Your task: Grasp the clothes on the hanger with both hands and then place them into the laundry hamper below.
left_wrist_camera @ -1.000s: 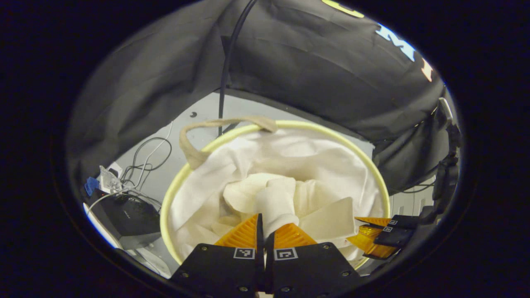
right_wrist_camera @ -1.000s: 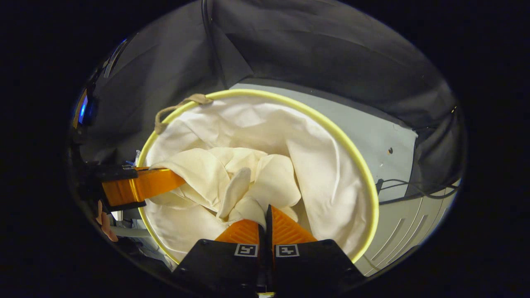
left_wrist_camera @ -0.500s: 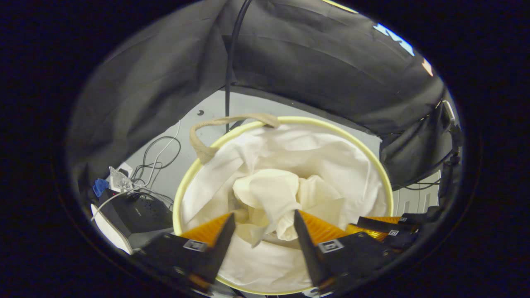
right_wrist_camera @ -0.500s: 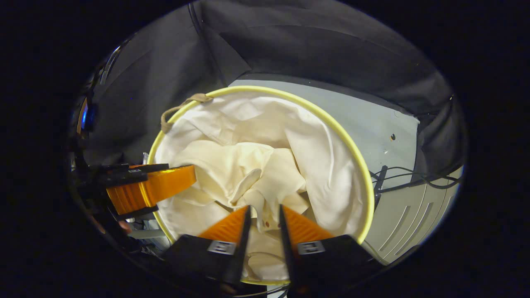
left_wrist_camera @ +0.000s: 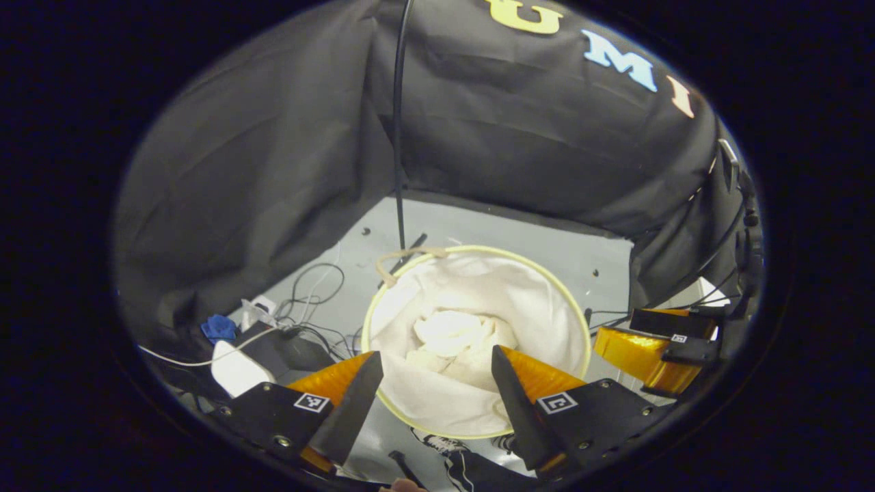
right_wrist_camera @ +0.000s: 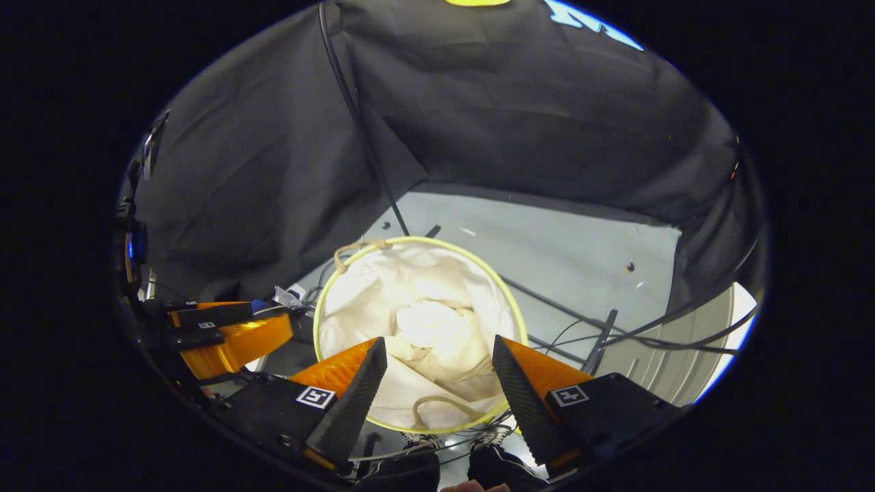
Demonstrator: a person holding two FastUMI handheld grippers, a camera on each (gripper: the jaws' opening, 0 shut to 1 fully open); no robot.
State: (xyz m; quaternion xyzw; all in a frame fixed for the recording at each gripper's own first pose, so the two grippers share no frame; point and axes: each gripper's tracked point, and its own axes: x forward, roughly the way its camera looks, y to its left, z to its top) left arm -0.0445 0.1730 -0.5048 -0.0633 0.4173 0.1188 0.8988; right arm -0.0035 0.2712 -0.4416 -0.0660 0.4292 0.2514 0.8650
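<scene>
In the left gripper view, the left claw (left_wrist_camera: 431,383) has gone from clamped on a fold of the clothes a second ago to wide open, and it has lifted well clear; the hamper (left_wrist_camera: 389,301), which filled the frame half a second ago, now sits small and far below between the spread fingers; the clothes (left_wrist_camera: 452,333) lie bunched in the bottom of the hamper, straight ahead of the claw and well apart from it; the claw is released, holds nothing and touches nothing; the right claw (left_wrist_camera: 653,345) hangs off to this claw's right, level with it and beside the hamper's rim; on the floor (left_wrist_camera: 519,232) to the left of the claw lie some cables (left_wrist_camera: 311,290); judging by this, the drop is done and only the retreat is left

In the right gripper view, the same change shows: the right claw (right_wrist_camera: 439,383) was shut on the cloth a second ago, part open half a second ago, and is now fully spread and raised; it is let go and empty, touching nothing; the clothes (right_wrist_camera: 427,324) rest crumpled inside the hamper (right_wrist_camera: 327,287), ahead and well below between the fingers; the hamper's rope handle (right_wrist_camera: 437,404) lies on the near rim, just ahead of the fingers; the left claw (right_wrist_camera: 232,335) sits to this claw's left, outside the hamper's rim
</scene>
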